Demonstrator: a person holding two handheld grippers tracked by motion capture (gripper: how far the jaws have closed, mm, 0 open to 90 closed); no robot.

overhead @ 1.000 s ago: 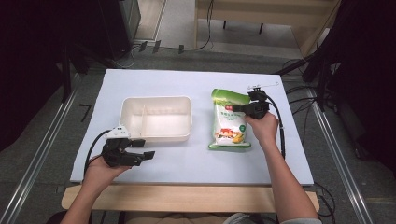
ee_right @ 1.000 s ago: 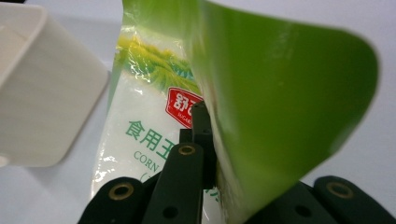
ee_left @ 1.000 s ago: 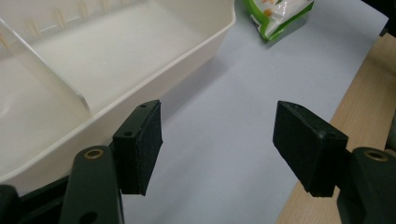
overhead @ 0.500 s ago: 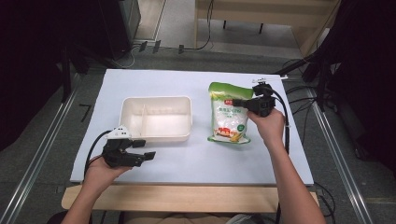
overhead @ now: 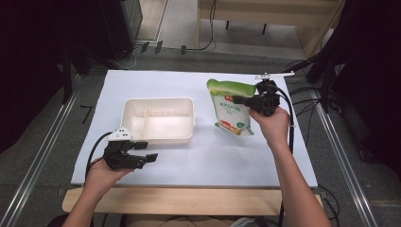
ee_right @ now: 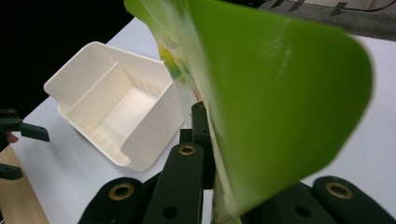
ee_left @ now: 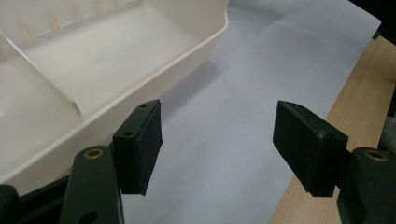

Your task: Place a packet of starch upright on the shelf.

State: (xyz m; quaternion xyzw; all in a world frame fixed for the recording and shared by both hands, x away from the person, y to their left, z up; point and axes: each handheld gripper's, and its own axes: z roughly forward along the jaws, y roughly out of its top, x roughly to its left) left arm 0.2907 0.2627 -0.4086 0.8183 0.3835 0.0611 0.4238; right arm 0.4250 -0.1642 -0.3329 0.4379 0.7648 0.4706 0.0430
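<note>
Pouch [overhead: 230, 109] rising off the counter [overhead: 198, 161], now hanging upright beside the tray [overhead: 158, 120]. Left gripper [overhead: 150, 158]: idling near the tray, jaws spread. Right gripper [overhead: 241, 100]: jaws pinching the pouch's edge.

A glossy green-topped plastic snack pouch [overhead: 230, 109] with a white printed front hangs tilted at the table's right, its near bottom edge low over the white sheet, pinched at its right edge. To its left, just apart, lies an empty cream rectangular plastic tray [overhead: 159, 119] with one divider.
</note>
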